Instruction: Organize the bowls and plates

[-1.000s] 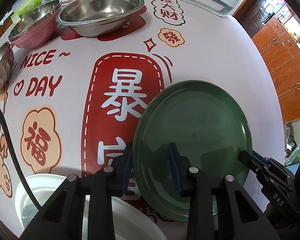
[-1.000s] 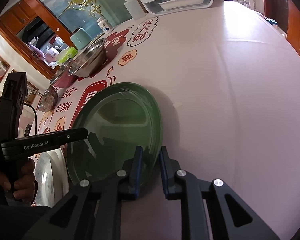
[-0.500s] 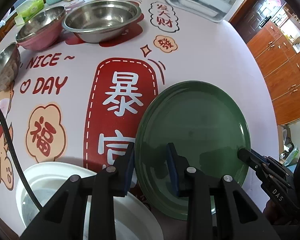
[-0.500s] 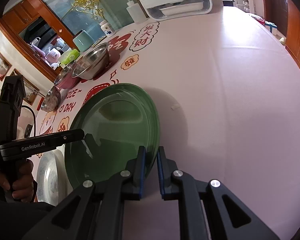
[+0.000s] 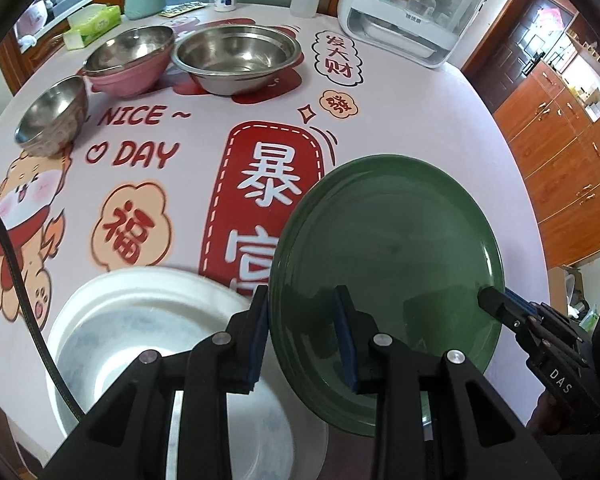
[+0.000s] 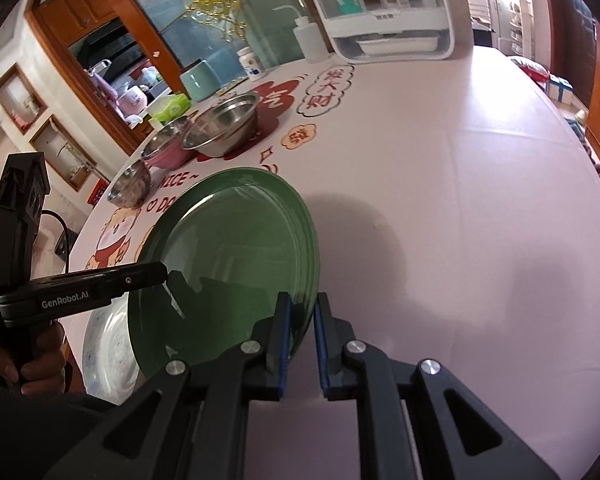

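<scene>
Green plate (image 5: 384, 240), tilted, hangs clear of the worktop (image 5: 420, 128), partly over the white plate (image 5: 140, 320). Left tongs (image 5: 302, 332) clamp its near rim; right tongs (image 6: 300, 336) pinch its opposite rim. Steel bowls (image 5: 236, 56) sit well beyond it.

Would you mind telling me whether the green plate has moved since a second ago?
Yes. The green plate has risen off the tablecloth, toward the white plate.
</scene>
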